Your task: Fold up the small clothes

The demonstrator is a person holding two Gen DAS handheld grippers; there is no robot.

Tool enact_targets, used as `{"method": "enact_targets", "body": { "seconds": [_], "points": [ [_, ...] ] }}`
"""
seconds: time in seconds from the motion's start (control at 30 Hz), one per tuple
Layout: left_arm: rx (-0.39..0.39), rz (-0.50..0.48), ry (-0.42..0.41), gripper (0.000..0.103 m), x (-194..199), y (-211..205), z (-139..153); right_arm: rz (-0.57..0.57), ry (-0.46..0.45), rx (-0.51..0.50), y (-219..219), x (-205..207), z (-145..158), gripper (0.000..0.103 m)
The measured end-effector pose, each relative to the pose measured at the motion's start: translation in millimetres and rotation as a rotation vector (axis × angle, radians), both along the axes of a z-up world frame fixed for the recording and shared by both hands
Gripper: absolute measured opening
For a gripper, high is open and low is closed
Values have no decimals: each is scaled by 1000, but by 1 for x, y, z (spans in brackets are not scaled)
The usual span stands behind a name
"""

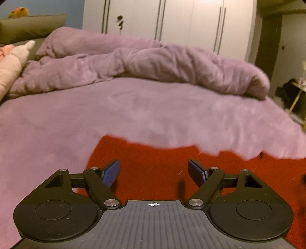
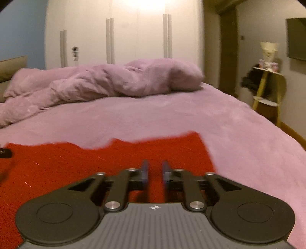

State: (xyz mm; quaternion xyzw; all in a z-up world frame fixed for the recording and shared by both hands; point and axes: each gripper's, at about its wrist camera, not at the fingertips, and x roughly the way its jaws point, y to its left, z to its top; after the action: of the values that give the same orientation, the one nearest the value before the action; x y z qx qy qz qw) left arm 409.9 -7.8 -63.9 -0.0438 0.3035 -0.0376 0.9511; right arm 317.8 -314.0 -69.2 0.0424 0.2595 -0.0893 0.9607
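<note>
Below both grippers the red garment (image 1: 172, 162) lies crosswise on the bed (image 1: 133, 111); left gripper (image 1: 154, 172) fingers wide, right gripper (image 2: 154, 172) fingers narrowly apart, both empty.

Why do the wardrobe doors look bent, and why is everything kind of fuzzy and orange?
Left wrist view: the fisheye lens bows the wardrobe; the red garment has a smeared far edge; dim warm light tints everything. Right wrist view: glare washes out the wardrobe top, the purple duvet looks soft, and the right gripper is blurred.
</note>
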Motion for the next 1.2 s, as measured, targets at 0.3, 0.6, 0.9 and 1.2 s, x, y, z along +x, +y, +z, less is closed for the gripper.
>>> {"method": "enact_targets", "body": {
  "seconds": [0.3, 0.6, 0.9, 1.2],
  "points": [
    [123, 36, 75, 90, 60, -14, -35, -5, 156, -87, -8, 73, -26, 27],
    [45, 83, 51, 91, 67, 8, -49, -99, 11, 264, -89, 64, -42, 2],
    [48, 3, 72, 92, -19, 63, -8, -172, 31, 85, -53, 7, -11, 18],
    [-142, -118, 258, 83, -104, 119, -24, -85, 90, 94, -11, -147, -8, 39]
  ]
}}
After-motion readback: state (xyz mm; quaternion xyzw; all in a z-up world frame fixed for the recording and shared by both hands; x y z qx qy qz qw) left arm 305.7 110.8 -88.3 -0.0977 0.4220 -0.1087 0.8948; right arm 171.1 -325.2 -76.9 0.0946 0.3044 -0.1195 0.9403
